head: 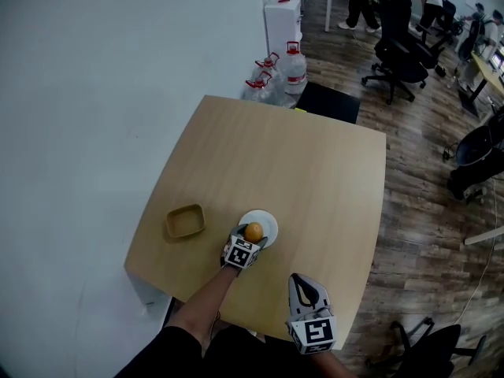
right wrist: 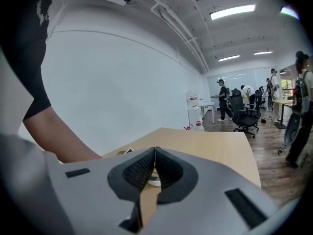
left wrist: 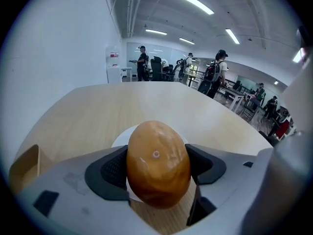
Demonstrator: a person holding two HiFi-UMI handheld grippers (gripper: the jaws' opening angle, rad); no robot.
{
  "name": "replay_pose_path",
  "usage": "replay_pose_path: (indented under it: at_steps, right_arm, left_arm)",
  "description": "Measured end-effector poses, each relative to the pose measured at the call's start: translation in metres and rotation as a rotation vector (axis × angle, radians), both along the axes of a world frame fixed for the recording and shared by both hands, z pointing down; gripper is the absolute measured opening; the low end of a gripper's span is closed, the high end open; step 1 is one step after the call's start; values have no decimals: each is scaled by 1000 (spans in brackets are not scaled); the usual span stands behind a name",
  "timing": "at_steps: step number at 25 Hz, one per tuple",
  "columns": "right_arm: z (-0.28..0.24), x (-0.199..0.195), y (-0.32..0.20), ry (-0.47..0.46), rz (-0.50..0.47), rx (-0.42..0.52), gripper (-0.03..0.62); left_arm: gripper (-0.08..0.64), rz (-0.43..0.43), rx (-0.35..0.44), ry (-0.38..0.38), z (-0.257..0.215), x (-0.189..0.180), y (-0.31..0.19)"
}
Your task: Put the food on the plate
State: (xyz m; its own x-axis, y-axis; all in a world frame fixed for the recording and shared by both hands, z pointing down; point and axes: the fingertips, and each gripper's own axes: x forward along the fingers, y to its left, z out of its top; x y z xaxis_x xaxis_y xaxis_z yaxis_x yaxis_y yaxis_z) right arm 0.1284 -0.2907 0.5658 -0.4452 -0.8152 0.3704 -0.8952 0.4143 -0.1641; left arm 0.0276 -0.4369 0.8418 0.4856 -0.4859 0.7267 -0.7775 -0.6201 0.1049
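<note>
A golden-brown bread roll (left wrist: 157,163) is clamped between the jaws of my left gripper (head: 252,235), which is shut on it. The roll (head: 253,231) hangs just over the near edge of a small white plate (head: 265,221) near the front middle of the table. In the left gripper view the plate (left wrist: 122,137) shows behind the roll. My right gripper (head: 303,287) hovers near the table's front edge, to the right of the plate, its jaws (right wrist: 154,168) pressed together with nothing between them.
A shallow tan bowl (head: 184,220) sits left of the plate. The wooden table (head: 315,172) stands against a white wall. Water jugs (head: 277,72) stand behind its far corner, and office chairs (head: 398,50) and people are beyond.
</note>
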Motion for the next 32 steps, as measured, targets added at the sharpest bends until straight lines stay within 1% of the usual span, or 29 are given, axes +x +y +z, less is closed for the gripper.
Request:
replay_pose_path:
  at_steps: [4,6,9,13,15,19,24,32]
  right_arm:
    - [7,2,2,8,-14,2,60]
    - [10,4,1,12,-16,1,60]
    - [5,10,-9,19,-1,9,60]
    - [19,28,-9,40,12,14,60]
    - [20,33,-10,42,16,21,60]
    - [16,32,-6,49,8,22,60]
    - [15,27,2,53,7,20,60]
    - [6,23,13,66,31,42,60]
  left_arm:
    - [330,76,-28,-89,16,5,-2]
    - [330,85,-39,-106,20,5,-4]
    - [330,75,-37,-93,19,5,-11]
    - [330,72,-70,-84,23,8,-8]
    - [330,70,-72,-80,26,7,-10]
    - [331,51,-51,-60,15,3,-17]
    - [333,24,-44,-48,7,-5,-20]
    - [333,-47,15,-4,-16,-16,-22]
